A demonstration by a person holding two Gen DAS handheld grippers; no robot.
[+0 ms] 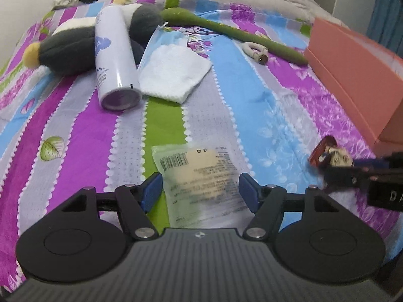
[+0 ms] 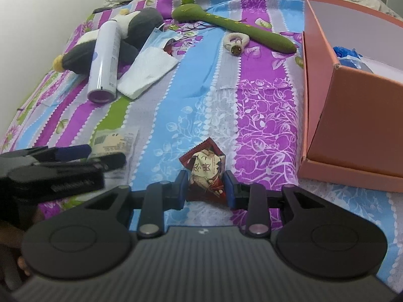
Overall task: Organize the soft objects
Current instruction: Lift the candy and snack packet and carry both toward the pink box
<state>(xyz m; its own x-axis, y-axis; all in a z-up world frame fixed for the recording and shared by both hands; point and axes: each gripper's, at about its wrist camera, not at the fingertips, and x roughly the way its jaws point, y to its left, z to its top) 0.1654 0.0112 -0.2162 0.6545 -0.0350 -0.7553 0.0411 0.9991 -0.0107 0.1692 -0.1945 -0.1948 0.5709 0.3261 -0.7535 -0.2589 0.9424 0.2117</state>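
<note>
In the left wrist view my left gripper (image 1: 199, 190) is open over a clear plastic packet (image 1: 199, 176) with a barcode, which lies flat on the striped bedspread between the blue fingers (image 1: 152, 188). The pads stand at its side edges without squeezing it. My right gripper (image 2: 206, 178) is shut on a small red printed sachet (image 2: 205, 163), held just above the bedspread. From the left wrist view that right gripper (image 1: 335, 166) and the sachet (image 1: 327, 151) appear blurred at the right edge. The left gripper (image 2: 103, 154) shows at the left of the right wrist view.
An open orange box (image 2: 352, 130) stands at the right with a blue item (image 2: 345, 52) inside. Farther back lie a white spray can (image 1: 114, 58), a folded white cloth (image 1: 173, 75), a blue face mask (image 1: 166, 37), a grey plush toy (image 1: 68, 50), a long green plush (image 1: 226, 32) and a white hair tie (image 1: 254, 50).
</note>
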